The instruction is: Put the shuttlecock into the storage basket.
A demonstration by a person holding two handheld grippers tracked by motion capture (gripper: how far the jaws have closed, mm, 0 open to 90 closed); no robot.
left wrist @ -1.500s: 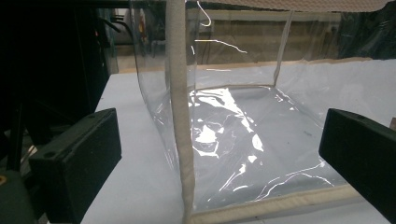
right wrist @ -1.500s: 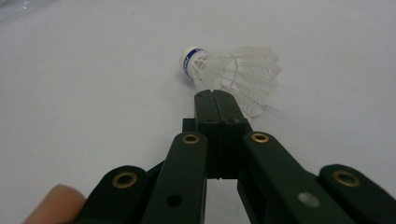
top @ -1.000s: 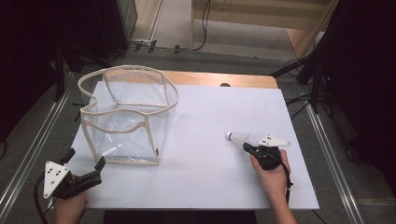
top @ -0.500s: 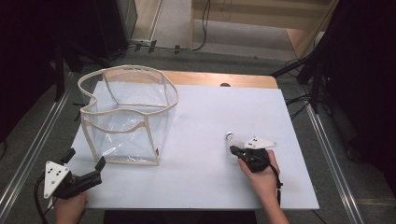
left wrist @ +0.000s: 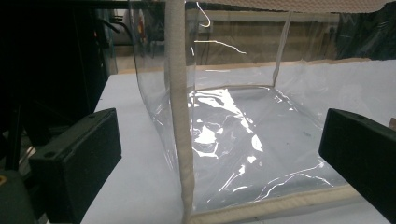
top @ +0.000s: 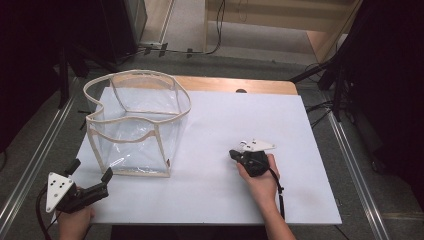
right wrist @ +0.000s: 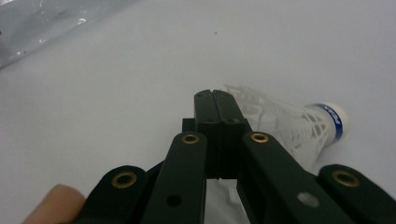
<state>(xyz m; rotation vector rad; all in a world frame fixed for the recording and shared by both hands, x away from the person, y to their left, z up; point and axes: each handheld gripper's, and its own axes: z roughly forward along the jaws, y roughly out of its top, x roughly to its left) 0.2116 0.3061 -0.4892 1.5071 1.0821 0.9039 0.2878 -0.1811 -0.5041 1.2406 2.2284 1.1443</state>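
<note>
A clear plastic bag (top: pixel 134 131) with cream fabric trim stands open on the left of the white table (top: pixel 215 125). My left gripper (top: pixel 91 171) rests at the table's front left corner, open, aimed at the bag's near corner seam (left wrist: pixel 180 140); nothing is between its jaws. My right gripper (top: pixel 233 153) is in the middle right of the table, its jaws pressed together. A white shuttlecock (right wrist: pixel 299 123) with a blue band lies right beside the shut right gripper (right wrist: pixel 215 95), its skirt running under the jaws. I cannot see the jaws pinching it.
The wooden back edge (top: pixel 235 85) of the table shows behind the white surface. Metal rails (top: pixel 360 170) run along both sides, with dark stands and cables on the floor beyond.
My right gripper has slid left across the table, over the spot where the shuttlecock lay. The left gripper and the bag have stayed still.
</note>
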